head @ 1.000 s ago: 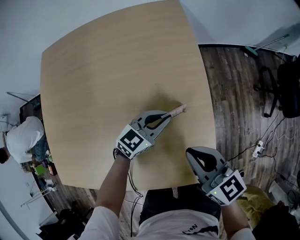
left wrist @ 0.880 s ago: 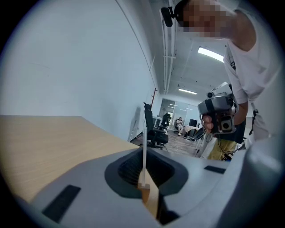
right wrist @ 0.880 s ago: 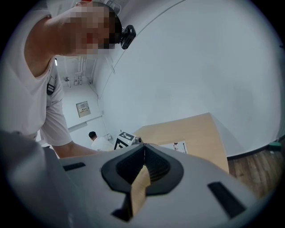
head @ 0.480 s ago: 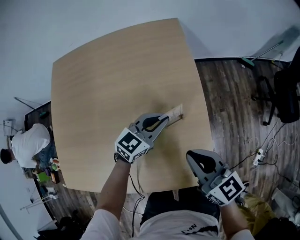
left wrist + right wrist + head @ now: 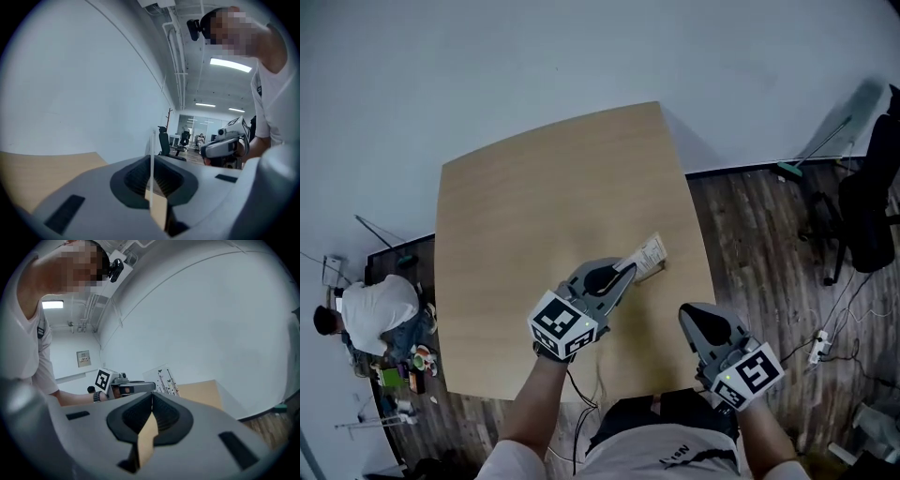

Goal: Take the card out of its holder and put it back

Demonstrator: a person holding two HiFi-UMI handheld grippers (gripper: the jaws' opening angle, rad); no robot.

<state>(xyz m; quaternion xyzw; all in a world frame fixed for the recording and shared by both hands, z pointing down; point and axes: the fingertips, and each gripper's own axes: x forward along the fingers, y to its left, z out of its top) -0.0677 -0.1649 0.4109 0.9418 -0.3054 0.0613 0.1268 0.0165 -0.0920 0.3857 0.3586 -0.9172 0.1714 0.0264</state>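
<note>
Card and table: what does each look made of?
Card: thin white printed sheet, probably paper or plastic; held in the left tool, it shows edge-on as a hairline. Table: light wood-look top, matt, faint grain; solid wood or laminate, cannot tell.

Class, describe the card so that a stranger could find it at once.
Find the light wooden table by the white wall. Near its right edge, the left gripper pinches a small white card with dark print. It is the only paper there; the right gripper holds nothing.
</note>
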